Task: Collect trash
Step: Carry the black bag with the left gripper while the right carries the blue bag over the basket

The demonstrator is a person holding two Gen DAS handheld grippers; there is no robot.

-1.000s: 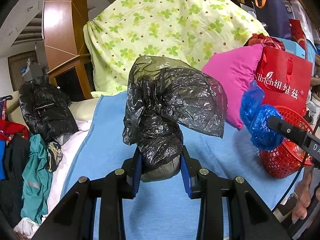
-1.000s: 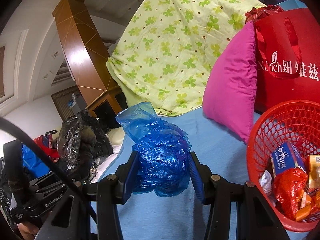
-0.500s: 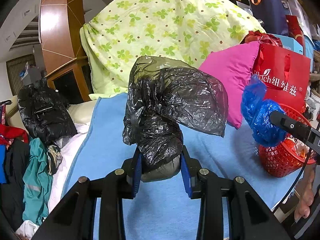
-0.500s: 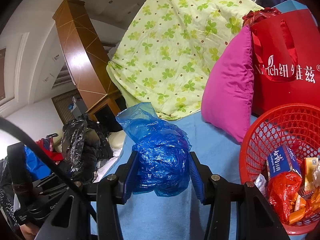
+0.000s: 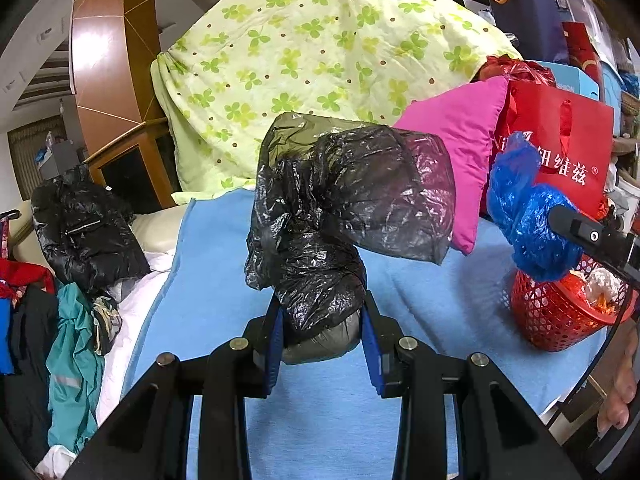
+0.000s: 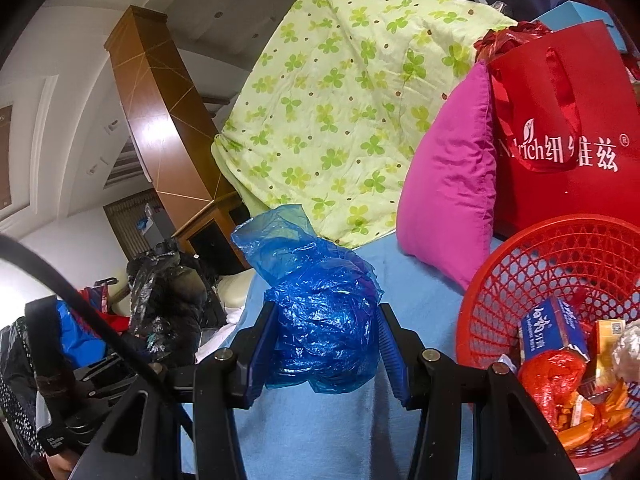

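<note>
My left gripper (image 5: 322,336) is shut on a crumpled black plastic bag (image 5: 340,216) and holds it above the blue bed cover (image 5: 224,280). My right gripper (image 6: 326,344) is shut on a crumpled blue plastic bag (image 6: 320,312), held above the cover just left of a red mesh basket (image 6: 540,272). The basket holds snack wrappers and small boxes. In the left wrist view the blue bag (image 5: 528,220) hangs over the basket (image 5: 548,320) at the right. In the right wrist view the black bag (image 6: 164,300) shows at the far left.
A pink pillow (image 6: 448,184), a red gift bag (image 6: 568,132) and a green clover quilt (image 6: 344,92) stand behind the basket. Clothes and a black jacket (image 5: 80,236) lie piled at the bed's left side. A wooden cabinet (image 5: 112,80) stands at the back left.
Both grippers keep their bags. The left view has drawn back and up, so the basket looks smaller and lower. The right gripper has shifted slightly relative to the basket.
</note>
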